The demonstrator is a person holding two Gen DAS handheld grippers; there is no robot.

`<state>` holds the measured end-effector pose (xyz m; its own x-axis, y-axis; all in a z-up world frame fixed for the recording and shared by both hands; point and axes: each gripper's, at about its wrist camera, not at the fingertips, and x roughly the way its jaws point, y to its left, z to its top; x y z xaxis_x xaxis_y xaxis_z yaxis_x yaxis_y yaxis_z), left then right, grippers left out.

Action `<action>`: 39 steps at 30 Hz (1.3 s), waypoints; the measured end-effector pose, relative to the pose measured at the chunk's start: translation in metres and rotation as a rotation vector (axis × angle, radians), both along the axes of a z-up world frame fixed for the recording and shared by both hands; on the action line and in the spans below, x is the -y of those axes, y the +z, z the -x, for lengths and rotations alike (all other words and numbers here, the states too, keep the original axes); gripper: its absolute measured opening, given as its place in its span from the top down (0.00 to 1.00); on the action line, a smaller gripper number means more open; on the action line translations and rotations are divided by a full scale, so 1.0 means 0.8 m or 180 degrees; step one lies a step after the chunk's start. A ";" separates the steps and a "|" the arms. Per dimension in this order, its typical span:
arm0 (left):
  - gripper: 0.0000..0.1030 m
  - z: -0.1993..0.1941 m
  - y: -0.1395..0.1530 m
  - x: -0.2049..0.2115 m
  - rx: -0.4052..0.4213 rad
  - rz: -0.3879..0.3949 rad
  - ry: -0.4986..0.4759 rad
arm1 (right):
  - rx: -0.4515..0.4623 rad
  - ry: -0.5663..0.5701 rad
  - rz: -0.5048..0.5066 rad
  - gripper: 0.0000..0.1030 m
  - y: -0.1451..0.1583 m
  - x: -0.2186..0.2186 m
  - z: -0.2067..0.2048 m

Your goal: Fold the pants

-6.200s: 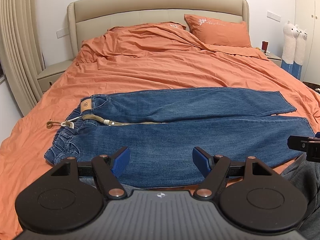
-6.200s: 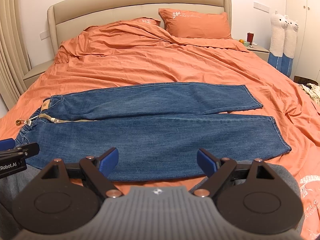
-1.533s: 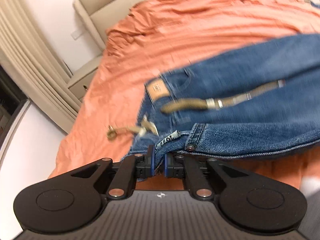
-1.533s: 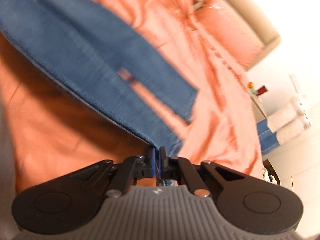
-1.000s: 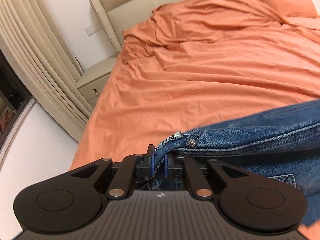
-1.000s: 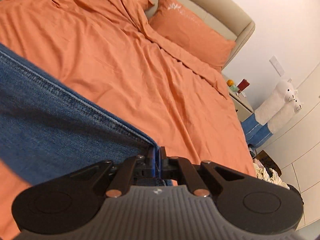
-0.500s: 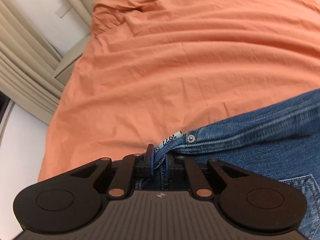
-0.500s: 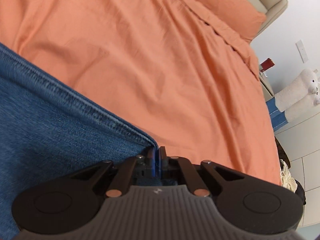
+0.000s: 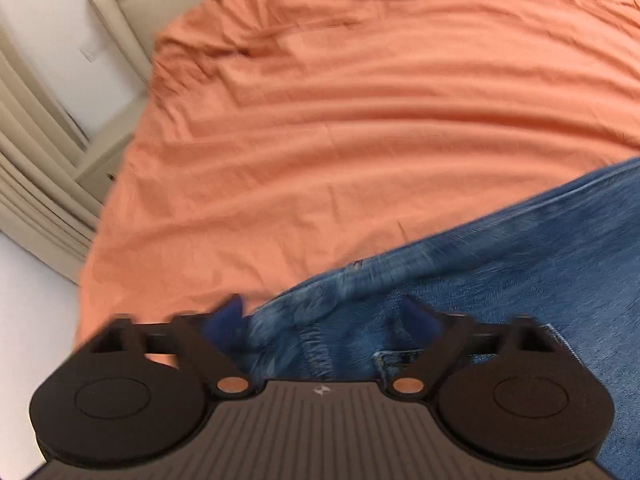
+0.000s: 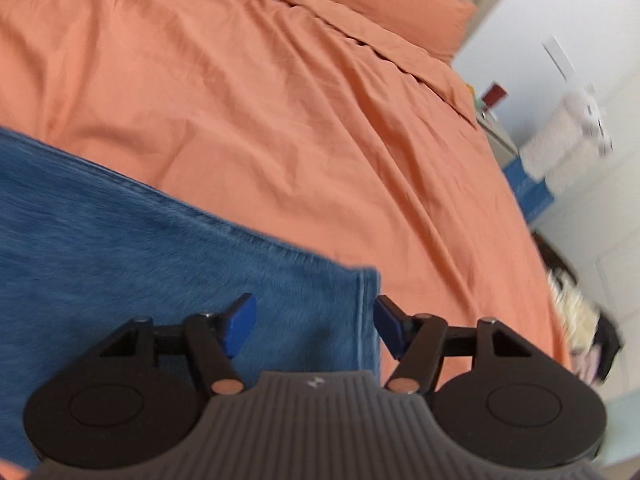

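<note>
Orange bed (image 9: pixel 360 140) under jeans (image 9: pixel 520 280), denim between opening jaws of left gripper (image 9: pixel 324 316) and right gripper (image 10: pixel 316 320), unpinched.

The left gripper (image 9: pixel 322 316) tilts steeply downward, its blue-padded jaws opening wide with denim lying loose between them. The right gripper (image 10: pixel 314 326) tilts down likewise, jaws also opening, pads pressing on nothing.

The jeans (image 9: pixel 540 264) are blue denim, lying flat on the bed. Waistband end at left, hem (image 10: pixel 366 312) at right.
</note>
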<state>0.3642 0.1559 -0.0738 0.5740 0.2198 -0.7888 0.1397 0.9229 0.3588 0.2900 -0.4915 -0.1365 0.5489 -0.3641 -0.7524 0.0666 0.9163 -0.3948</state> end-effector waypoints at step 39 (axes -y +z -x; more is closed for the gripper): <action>0.63 0.169 -0.093 -0.189 0.0818 0.2810 0.2633 | 0.1544 -0.2561 -0.2996 0.76 -0.053 0.166 0.182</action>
<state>0.2292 0.3073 -0.1480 0.6757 0.0401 -0.7361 -0.5831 0.6401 -0.5003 0.1441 -0.6247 -0.1786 0.7098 -0.1635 -0.6852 0.6682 0.4642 0.5814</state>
